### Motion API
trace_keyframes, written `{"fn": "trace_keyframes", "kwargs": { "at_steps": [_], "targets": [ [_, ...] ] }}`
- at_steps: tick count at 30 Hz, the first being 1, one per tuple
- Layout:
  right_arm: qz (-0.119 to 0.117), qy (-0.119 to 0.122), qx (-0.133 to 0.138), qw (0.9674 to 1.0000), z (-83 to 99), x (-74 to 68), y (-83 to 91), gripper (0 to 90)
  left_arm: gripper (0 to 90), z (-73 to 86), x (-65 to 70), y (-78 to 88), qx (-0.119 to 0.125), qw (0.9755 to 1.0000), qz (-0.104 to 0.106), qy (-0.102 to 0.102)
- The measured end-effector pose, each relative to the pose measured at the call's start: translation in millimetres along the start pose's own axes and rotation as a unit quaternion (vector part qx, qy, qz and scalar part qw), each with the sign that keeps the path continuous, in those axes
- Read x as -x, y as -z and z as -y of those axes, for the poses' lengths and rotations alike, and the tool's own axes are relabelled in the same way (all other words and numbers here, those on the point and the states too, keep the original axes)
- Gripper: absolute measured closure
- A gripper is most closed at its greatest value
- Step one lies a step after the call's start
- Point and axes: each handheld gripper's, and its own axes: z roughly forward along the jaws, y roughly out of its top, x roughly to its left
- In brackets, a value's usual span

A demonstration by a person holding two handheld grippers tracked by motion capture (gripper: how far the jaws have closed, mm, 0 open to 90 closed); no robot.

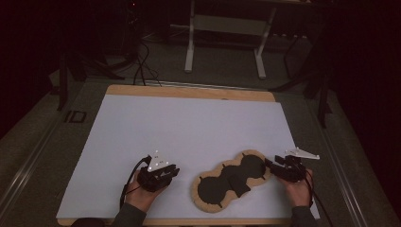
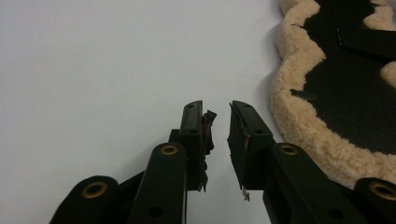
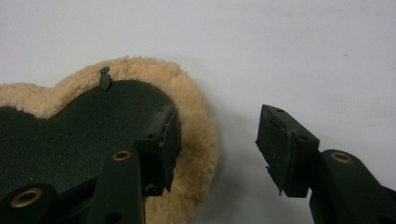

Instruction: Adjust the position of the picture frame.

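A peanut-shaped pad (image 1: pixel 231 182) with a tan fleece rim and a black inner face lies on the white sheet (image 1: pixel 189 123) near the front edge. My left gripper (image 1: pixel 174 172) rests on the sheet just left of the pad. In the left gripper view its jaws stand a narrow gap apart with nothing between them (image 2: pixel 217 119), and the pad's fleece rim (image 2: pixel 299 116) is to their right. My right gripper (image 1: pixel 270 165) is at the pad's right end, jaws wide apart (image 3: pixel 217 126). One jaw sits over the black face, the other over the sheet, and the fleece rim (image 3: pixel 196 116) lies between them untouched.
The sheet covers a wooden tabletop (image 1: pixel 189 91), whose edge shows at the back. Beyond it on the dark floor stand a white metal frame (image 1: pixel 190 42) and some cables (image 1: pixel 142 66). Bare sheet stretches behind both grippers.
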Motion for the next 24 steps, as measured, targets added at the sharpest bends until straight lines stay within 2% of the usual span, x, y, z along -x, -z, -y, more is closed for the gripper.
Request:
{"fn": "trace_keyframes", "kwargs": {
  "at_steps": [6,11,16,20,24],
  "targets": [
    [-0.001,0.0,-0.002,1.0,0.3,0.0,-1.1,45.6,74.9,-1.6,4.3,-3.4,-0.002,0.9999,0.01,-0.012],
    [0.0,0.0,-0.002,1.0,0.5,0.5,-1.6,45.3,72.7,-3.6,7.4,-6.0,-0.002,0.9998,0.015,-0.011],
    [-0.002,-0.003,-0.004,1.0,0.8,1.1,-2.2,45.1,71.1,-8.9,17.3,-8.8,0.006,0.9995,0.023,-0.022],
    [-0.002,-0.005,-0.003,1.0,1.0,1.8,-2.3,44.9,76.9,-11.7,23.8,-8.4,0.016,0.9986,0.04,-0.031],
    [-0.003,-0.005,-0.005,1.0,1.3,2.2,-2.6,44.7,82.2,-14.6,29.7,-8.4,0.015,0.9979,0.044,-0.044]
  ]
}}
